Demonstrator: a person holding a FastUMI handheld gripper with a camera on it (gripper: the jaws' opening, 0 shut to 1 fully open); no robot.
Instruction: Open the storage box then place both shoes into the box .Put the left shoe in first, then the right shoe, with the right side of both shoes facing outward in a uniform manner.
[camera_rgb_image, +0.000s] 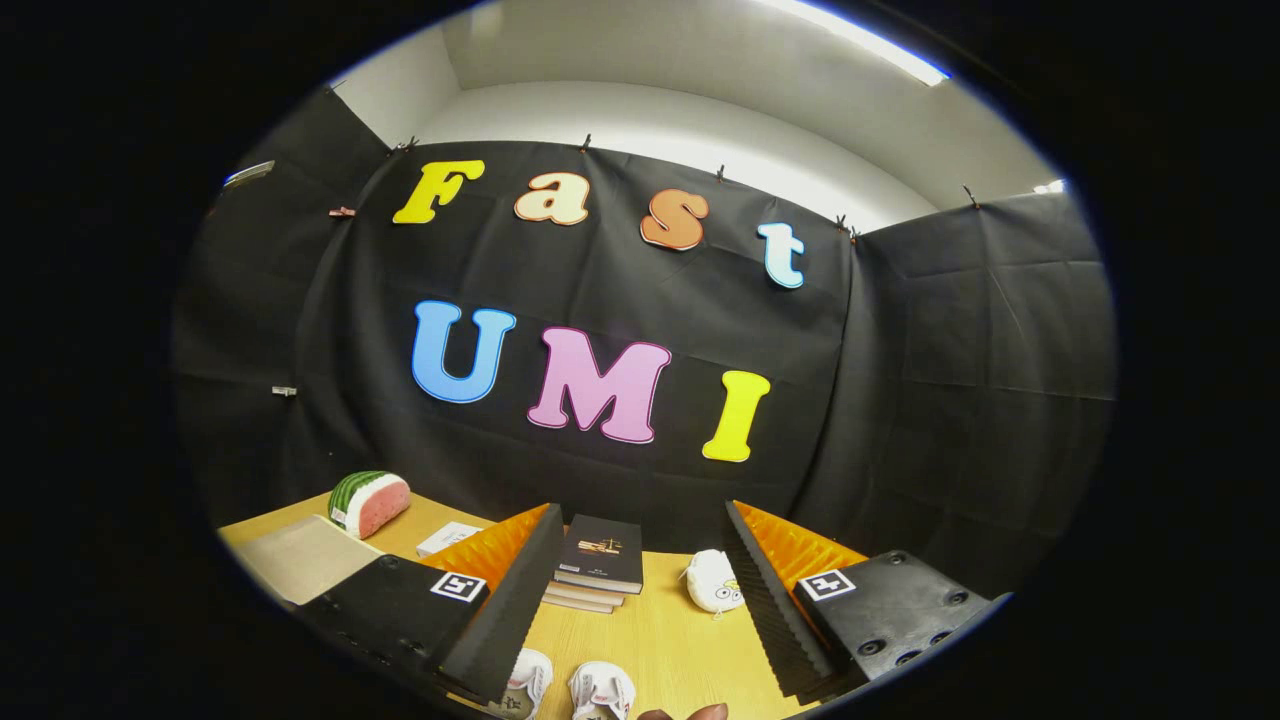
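Shoes (565, 690) on table (660, 630) between fingers, untouched; gripper (640, 600) spread wide, holding nothing. No box opened yet, so whole task prob. left.

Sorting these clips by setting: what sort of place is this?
Likely a recording booth, not a home: black cloth wall, a wooden table with staged props, a watermelon-slice toy and stacked books. The tongs hang open above white shoes.
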